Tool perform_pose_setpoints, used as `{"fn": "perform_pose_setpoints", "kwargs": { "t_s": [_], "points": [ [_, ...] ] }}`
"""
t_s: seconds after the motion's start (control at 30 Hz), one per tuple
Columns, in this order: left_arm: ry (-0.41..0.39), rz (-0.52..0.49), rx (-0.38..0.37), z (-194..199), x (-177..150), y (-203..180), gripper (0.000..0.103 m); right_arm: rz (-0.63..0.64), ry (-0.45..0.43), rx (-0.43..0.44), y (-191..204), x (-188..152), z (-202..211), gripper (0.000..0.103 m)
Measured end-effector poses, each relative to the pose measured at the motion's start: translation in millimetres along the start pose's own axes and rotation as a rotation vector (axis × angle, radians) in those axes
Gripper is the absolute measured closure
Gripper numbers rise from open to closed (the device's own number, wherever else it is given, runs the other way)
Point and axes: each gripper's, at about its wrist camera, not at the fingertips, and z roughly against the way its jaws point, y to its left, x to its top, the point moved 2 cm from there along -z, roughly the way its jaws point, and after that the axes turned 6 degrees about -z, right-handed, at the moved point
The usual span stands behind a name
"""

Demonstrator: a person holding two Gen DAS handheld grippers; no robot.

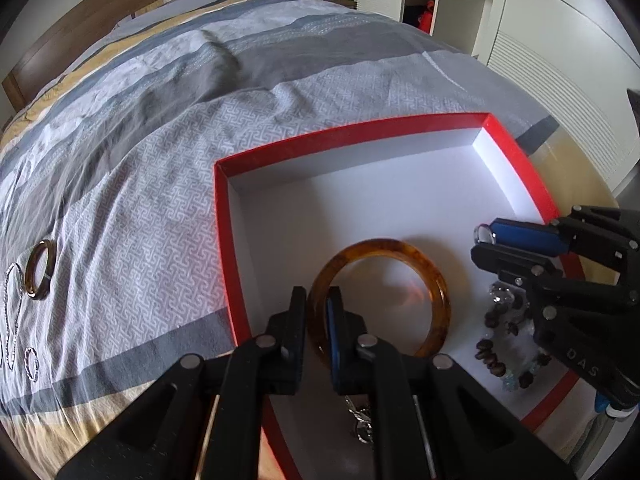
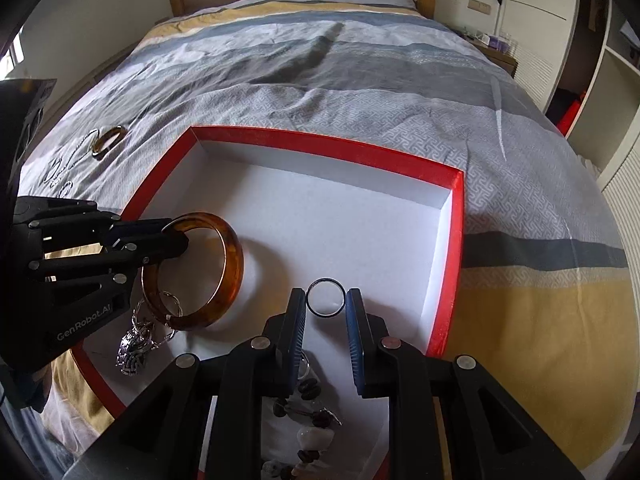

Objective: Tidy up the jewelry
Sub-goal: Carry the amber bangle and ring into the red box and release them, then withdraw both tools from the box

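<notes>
A red box [image 1: 228, 240] with a white inside lies on the bed; it also shows in the right wrist view [image 2: 456, 240]. My left gripper [image 1: 318, 300] is shut on an amber bangle [image 1: 434, 292], held over the box's white floor; the bangle also shows in the right wrist view [image 2: 232, 252]. My right gripper [image 2: 326, 300] is shut on a thin dark ring [image 2: 326, 297], held above the box; from the left wrist view the right gripper [image 1: 486, 240] holds it edge-on. A bead bracelet [image 1: 496, 344] and a silver chain [image 2: 136, 344] lie in the box.
On the quilt left of the box lie a brown bangle [image 1: 40, 270], a silver chain [image 1: 12, 308] and a small hoop [image 1: 31, 364]. The brown bangle also shows in the right wrist view [image 2: 107, 141]. White wardrobes [image 1: 540, 32] stand beyond the bed's right side.
</notes>
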Motion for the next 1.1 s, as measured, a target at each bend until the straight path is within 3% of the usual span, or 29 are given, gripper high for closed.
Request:
{"fn": "perform_pose_setpoints", "kwargs": {
  "t_s": [0.27, 0.33, 0.47, 0.77, 0.87, 1.1],
  "points": [
    [0.023, 0.025, 0.004, 0, 2, 2, 0.092, -0.021, 0.010, 0.002, -4, 1, 3, 0.081],
    [0.022, 0.022, -0.007, 5, 1, 1, 0.082, -0.046, 0.008, 0.010, -7, 0, 9, 0.075],
    [-0.001, 0.033, -0.031, 27, 0, 2, 0.077, -0.085, -0.010, 0.005, -13, -6, 29, 0.072],
    [-0.101, 0.057, 0.013, 120, -23, 0, 0.069, -0.150, -0.109, 0.010, 0, -25, 109, 0.069],
    [-0.130, 0.065, 0.047, 155, -43, 0, 0.066, -0.150, -0.154, 0.044, 20, -38, 139, 0.058],
    [-0.187, 0.087, 0.146, 219, -97, 1, 0.063, -0.097, -0.191, 0.088, 75, -76, 181, 0.054]
  ]
}}
